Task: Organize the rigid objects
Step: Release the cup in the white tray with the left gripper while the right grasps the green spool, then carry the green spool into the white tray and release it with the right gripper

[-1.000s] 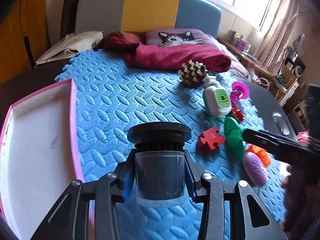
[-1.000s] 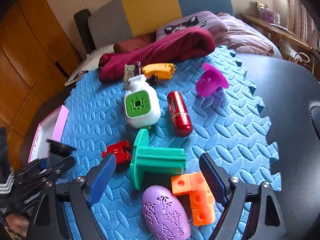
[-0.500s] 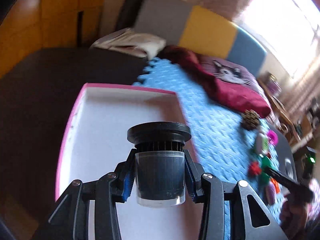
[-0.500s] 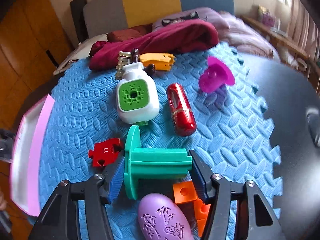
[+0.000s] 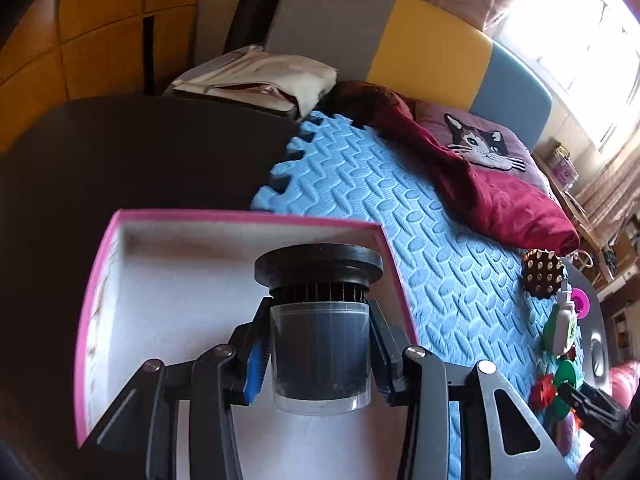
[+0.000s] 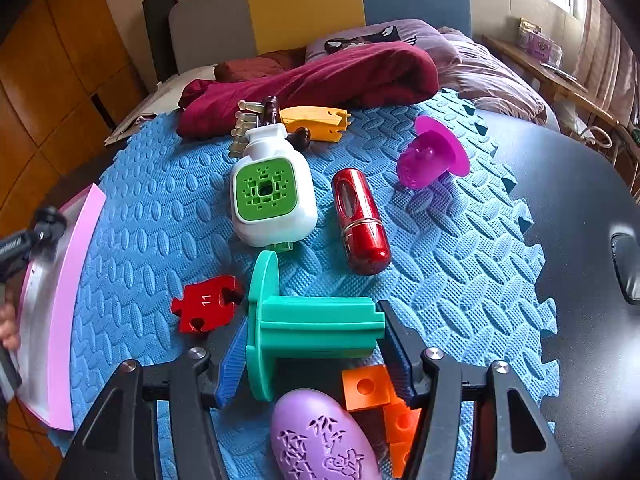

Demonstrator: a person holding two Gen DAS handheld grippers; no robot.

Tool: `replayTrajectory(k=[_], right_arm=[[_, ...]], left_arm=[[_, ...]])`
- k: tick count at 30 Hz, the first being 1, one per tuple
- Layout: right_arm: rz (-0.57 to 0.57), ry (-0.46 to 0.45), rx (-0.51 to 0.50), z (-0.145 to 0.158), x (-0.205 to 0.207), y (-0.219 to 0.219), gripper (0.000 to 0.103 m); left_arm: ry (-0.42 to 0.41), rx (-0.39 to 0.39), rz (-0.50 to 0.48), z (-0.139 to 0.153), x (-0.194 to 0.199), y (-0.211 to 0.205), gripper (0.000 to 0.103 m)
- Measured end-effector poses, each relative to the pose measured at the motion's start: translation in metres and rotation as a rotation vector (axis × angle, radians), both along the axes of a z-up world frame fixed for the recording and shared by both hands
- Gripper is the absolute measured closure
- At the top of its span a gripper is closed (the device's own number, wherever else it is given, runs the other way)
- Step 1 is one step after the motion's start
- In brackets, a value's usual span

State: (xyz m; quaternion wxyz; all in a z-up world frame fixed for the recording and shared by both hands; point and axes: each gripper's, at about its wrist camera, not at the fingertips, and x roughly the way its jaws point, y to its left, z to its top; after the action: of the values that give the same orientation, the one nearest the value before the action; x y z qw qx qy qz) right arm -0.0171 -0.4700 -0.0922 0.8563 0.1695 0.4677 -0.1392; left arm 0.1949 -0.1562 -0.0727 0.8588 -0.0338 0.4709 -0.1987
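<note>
On the dark worktop (image 6: 580, 184) lies a blue interlocking foam mat (image 6: 440, 240), the landmark for everything else. Past the mat's far edge: a crumpled maroon cloth (image 6: 320, 80) lapping onto it. At the mat's left edge: a shallow white tray with a pink rim (image 5: 240, 216), corner overlapping the foam.

Left claw (image 5: 319, 354) hangs over the tray's white floor, pinching a dark cylindrical canister with a clear plastic body and wide black ribbed lid (image 5: 319, 320), lid end away from the camera. Both pads press the clear wall. Whether the canister touches the tray floor: cannot tell.

Right claw (image 6: 312, 348) is over the mat's near part, its two fingers bracketing a teal plastic spool with a round flange (image 6: 316, 320) lying on its side. Blue pads sit against the flange end and the stem end; the spool is pinched lengthwise, resting on the mat.

Mid-mat, just beyond the spool: a white bottle-shaped plastic device with a green perforated square face (image 6: 268, 196). Right of it, a glossy red metal capsule (image 6: 360, 220). Further right, near the mat's right edge, a magenta plastic funnel-like piece (image 6: 432, 152). Near edge of mat: a lilac oval plastic case with leaf cutouts (image 6: 320, 440), touching orange plastic cubes (image 6: 384, 396). Left of the spool: a small red puzzle piece (image 6: 204, 308).
</note>
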Motion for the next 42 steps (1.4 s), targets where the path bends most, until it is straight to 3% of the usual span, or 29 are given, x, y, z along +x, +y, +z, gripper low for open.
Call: replayTrajectory(k=[2, 6, 11, 19, 27, 34, 42], right_arm=[[0.004, 0.011, -0.011, -0.001, 0.001, 0.001, 0.043], [0.005, 0.012, -0.019, -0.001, 0.001, 0.002, 0.043], [0.005, 0.012, -0.020, -0.001, 0.001, 0.002, 0.043], [0.000, 0.011, -0.014, -0.001, 0.000, 0.000, 0.043], [-0.019, -0.004, -0.091, 0.005, -0.003, 0.003, 0.043], [0.003, -0.050, -0.099, 0.014, -0.006, 0.007, 0.043], [0.023, -0.073, -0.107, 0.018, -0.007, 0.015, 0.043]], left_arm=[[0.003, 0.003, -0.017, -0.001, 0.006, -0.006, 0.056], [-0.028, 0.018, -0.003, 0.004, 0.003, -0.003, 0.038], [-0.069, 0.036, 0.037, 0.014, -0.024, 0.019, 0.038], [-0.149, 0.165, 0.049, 0.022, -0.093, 0.037, 0.037], [-0.230, 0.211, 0.058, 0.041, -0.135, 0.043, 0.034], [-0.274, 0.199, 0.068, 0.057, -0.155, 0.053, 0.034], [-0.258, 0.182, 0.118, 0.057, -0.162, 0.078, 0.027]])
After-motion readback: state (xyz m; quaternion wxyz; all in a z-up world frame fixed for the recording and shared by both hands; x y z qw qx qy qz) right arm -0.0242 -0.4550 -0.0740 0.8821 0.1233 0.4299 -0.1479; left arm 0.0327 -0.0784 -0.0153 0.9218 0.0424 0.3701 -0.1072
